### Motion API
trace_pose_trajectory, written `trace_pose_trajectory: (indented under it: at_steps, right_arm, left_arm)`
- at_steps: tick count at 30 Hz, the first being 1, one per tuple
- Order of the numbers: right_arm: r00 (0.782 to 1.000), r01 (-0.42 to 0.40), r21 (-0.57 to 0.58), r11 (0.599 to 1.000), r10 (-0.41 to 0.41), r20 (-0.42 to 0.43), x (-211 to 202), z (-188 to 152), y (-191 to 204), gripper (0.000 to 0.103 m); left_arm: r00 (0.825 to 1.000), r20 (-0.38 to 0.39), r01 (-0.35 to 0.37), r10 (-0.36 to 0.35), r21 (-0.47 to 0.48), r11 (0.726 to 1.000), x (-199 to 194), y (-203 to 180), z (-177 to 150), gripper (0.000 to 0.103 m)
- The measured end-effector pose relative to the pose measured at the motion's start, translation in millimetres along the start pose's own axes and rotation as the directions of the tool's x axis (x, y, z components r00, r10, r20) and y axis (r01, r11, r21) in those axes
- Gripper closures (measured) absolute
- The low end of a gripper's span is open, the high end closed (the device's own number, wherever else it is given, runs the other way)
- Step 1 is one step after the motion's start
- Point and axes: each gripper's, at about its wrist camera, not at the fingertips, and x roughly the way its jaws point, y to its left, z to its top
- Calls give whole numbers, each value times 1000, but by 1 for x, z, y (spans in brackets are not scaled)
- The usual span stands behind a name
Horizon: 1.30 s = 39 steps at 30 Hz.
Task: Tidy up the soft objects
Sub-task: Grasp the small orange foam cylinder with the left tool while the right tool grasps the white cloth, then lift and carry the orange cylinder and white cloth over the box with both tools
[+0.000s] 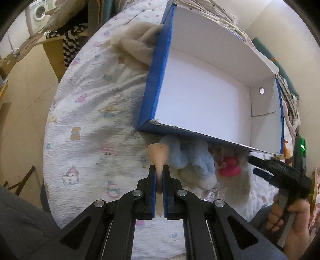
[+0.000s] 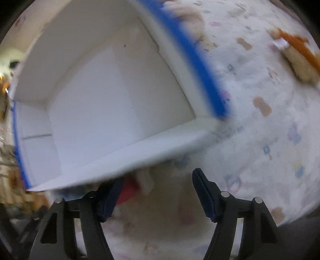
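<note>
My left gripper (image 1: 159,168) is shut on a peach soft piece (image 1: 158,153), whose wide end sticks out past the fingertips above the bedsheet. Just beyond stands an open blue box (image 1: 158,66) with a white, empty inside. A light blue plush (image 1: 192,160) and a pink duck toy (image 1: 230,166) lie against the box's near wall. My right gripper (image 1: 257,166) reaches in beside the duck. In the blurred right wrist view that gripper (image 2: 158,177) stands open over white fluff and a red-pink thing (image 2: 128,192), close to the box (image 2: 192,60).
A beige plush (image 1: 136,46) lies against the box's far left side. An orange and tan plush (image 2: 296,54) rests farther off on the patterned sheet (image 1: 90,120). Left of the bed are bare floor, a wooden stand with a striped cloth (image 1: 70,46), and a washing machine (image 1: 39,14).
</note>
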Motion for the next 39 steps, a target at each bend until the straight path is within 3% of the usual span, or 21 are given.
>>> trace_pose_trajectory:
  at_steps: [2, 8, 10, 12, 13, 23, 28, 33, 39]
  right_arm:
    - [996, 83, -45, 996, -84, -6, 13, 2, 10, 28]
    - [995, 102, -106, 989, -100, 20, 27, 3, 24, 28]
    - [997, 73, -108, 992, -71, 20, 26, 3, 24, 53]
    - [999, 34, -125, 992, -33, 7, 27, 0, 26, 68]
    - [1000, 26, -135, 990, -25, 5, 27, -2, 28, 70]
    - [995, -83, -83, 993, 87, 41, -2, -18, 14, 73]
    - [993, -107, -118, 987, 113, 45, -27, -40, 10, 73]
    - [985, -110, -166, 980, 130, 112, -58, -56, 15, 73]
    - [956, -122, -241, 963, 180, 233, -88, -60, 34, 73]
  left_arm:
    - [1000, -2, -2, 2, 11, 1000, 3, -4, 2, 98]
    - [1000, -2, -9, 9, 29, 1000, 8, -7, 0, 98]
    - [1000, -8, -6, 6, 20, 1000, 10, -6, 2, 98]
    - [1000, -12, -6, 6, 11, 1000, 11, -5, 1, 98]
    - [1000, -15, -3, 3, 6, 1000, 12, -5, 2, 98]
    - [1000, -13, -1, 1, 18, 1000, 13, -7, 0, 98]
    - [1000, -1, -3, 3, 12, 1000, 8, -6, 0, 98]
    - [1000, 13, -13, 13, 31, 999, 3, -9, -1, 98]
    - [994, 81, -77, 69, 92, 993, -10, -18, -5, 98]
